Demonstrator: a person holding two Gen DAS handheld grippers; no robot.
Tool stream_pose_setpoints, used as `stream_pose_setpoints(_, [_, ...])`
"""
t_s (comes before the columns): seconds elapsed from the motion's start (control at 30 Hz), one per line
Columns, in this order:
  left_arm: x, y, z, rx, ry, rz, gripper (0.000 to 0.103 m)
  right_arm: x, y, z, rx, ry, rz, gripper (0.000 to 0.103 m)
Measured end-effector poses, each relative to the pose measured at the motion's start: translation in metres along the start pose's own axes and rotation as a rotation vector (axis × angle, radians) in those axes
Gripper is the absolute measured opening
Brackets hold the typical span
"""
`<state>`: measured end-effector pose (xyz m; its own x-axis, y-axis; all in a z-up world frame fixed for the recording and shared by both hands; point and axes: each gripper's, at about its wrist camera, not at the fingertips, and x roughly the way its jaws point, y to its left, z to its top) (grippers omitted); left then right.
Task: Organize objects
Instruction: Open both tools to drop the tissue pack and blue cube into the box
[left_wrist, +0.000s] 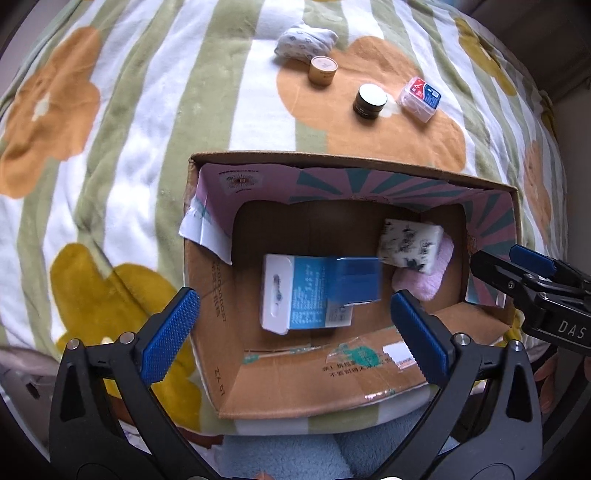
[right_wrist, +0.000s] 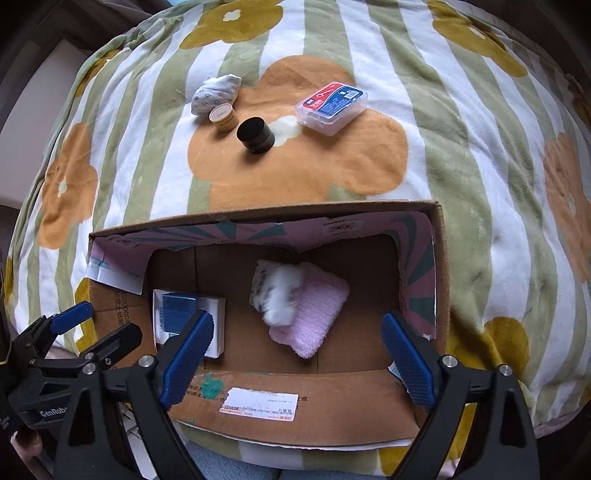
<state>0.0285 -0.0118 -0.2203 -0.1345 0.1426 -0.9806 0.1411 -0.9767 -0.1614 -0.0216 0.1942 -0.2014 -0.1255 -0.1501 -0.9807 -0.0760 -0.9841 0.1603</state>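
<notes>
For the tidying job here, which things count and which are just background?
Job: cardboard box; inside it, blue-and-white carton, dark blue box, patterned white packet, pink cloth. Outside it: rolled sock, tan jar, black jar, clear plastic case.

Background: flowered blanket.

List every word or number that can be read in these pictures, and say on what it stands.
"DAS": right gripper, on its body.
"GenRobo": left gripper, on its body; cut off.
"ZX 07": cardboard box, left inner flap.
Shipping label, red-blue plastic case, blue-white carton: too small or blurred.
</notes>
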Motion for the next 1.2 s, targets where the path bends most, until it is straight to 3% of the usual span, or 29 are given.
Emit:
stream_pose_setpoints(0.67, [-0.056,0.009,0.013,0.011,-0.055,0.002,0.103,-0.037,0.009,0.010,-0.026,-0.019,0.003,0.091])
stream_pose_setpoints(1.2, [-0.097,0.015,0.054,0.029,-0.146,0.056,0.103,-0.075,0.011,0.035,-0.042,-0.071,-0.056,0.091])
